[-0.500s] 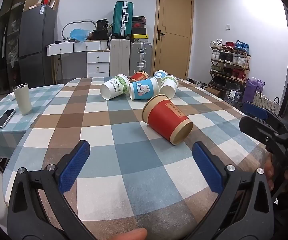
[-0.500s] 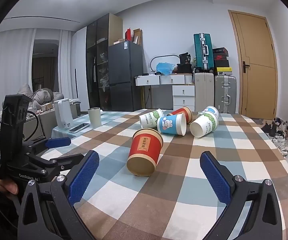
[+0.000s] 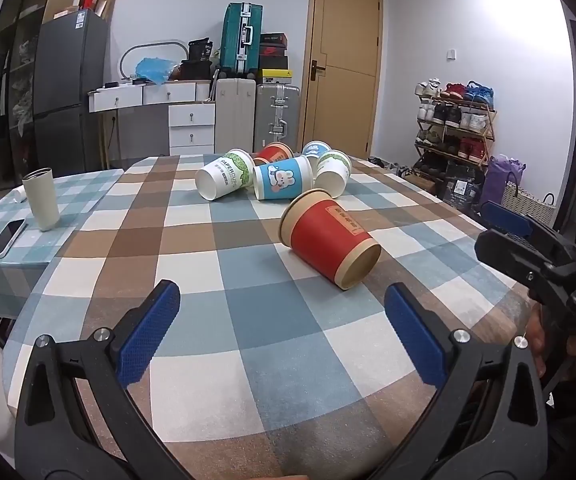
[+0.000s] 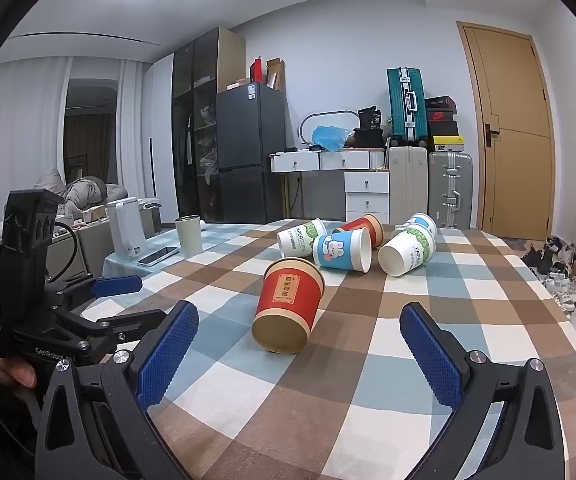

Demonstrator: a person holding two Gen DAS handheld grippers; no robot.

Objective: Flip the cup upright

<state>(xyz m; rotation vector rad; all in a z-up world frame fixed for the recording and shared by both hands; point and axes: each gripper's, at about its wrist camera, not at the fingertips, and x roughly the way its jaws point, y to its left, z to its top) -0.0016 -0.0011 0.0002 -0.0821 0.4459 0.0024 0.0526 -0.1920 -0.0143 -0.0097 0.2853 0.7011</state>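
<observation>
A red paper cup [image 3: 329, 236] lies on its side on the checked tablecloth [image 3: 216, 288], base end toward me; it also shows in the right wrist view [image 4: 288, 304]. Behind it lie several more cups on their sides: a blue rabbit cup [image 3: 282, 178], a white-green cup [image 3: 224, 176], another white-green cup [image 3: 331, 172] and a second red cup [image 3: 274, 154]. My left gripper [image 3: 282, 320] is open and empty, short of the red cup. My right gripper [image 4: 299, 340] is open and empty, just before the same cup. Each gripper shows in the other's view.
An upright cream tumbler [image 3: 42, 200] and a phone [image 3: 6, 236] sit at the table's left. A white kettle [image 4: 128, 228] stands beyond them. Suitcases, drawers and a fridge line the back wall. A shoe rack [image 3: 453, 128] stands right of the door.
Both views have shifted very little; the cups lie as before and both grippers remain open.
</observation>
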